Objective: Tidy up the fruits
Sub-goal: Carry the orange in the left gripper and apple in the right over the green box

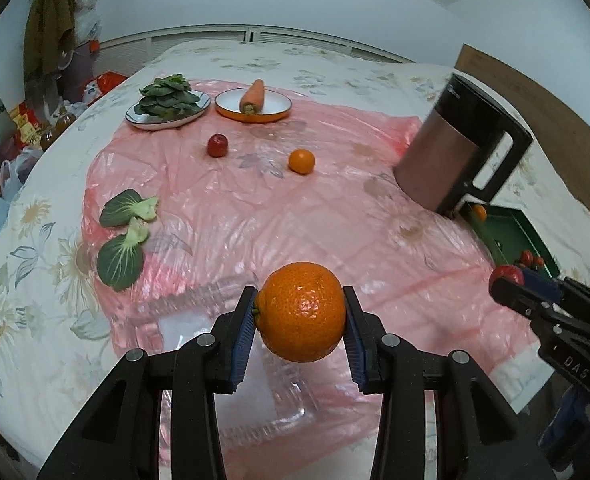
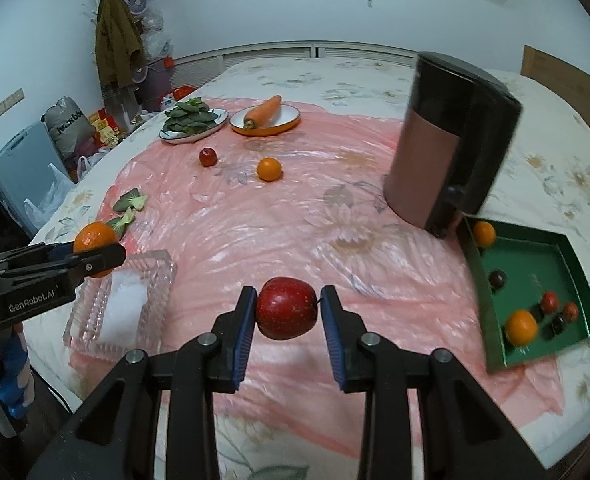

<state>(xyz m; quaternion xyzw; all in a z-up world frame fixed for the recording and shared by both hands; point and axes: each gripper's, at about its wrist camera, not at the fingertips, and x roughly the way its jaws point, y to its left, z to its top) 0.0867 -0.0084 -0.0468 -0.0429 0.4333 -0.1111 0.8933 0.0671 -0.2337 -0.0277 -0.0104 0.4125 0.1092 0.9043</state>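
My left gripper (image 1: 299,312) is shut on an orange (image 1: 301,312) and holds it above a clear glass tray (image 1: 279,412); the tray also shows in the right wrist view (image 2: 155,276). My right gripper (image 2: 287,308) is shut on a red apple (image 2: 287,308) above the pink sheet. A second apple (image 1: 217,145) and a second orange (image 1: 301,161) lie on the sheet further back. A green tray (image 2: 567,264) at the right holds oranges and small dark and red fruits.
A brown and black jug (image 2: 439,160) stands by the green tray. A plate of greens (image 1: 167,108) and an orange-rimmed plate with a carrot (image 1: 253,104) sit at the back. Two loose green leaves (image 1: 125,236) lie at the left.
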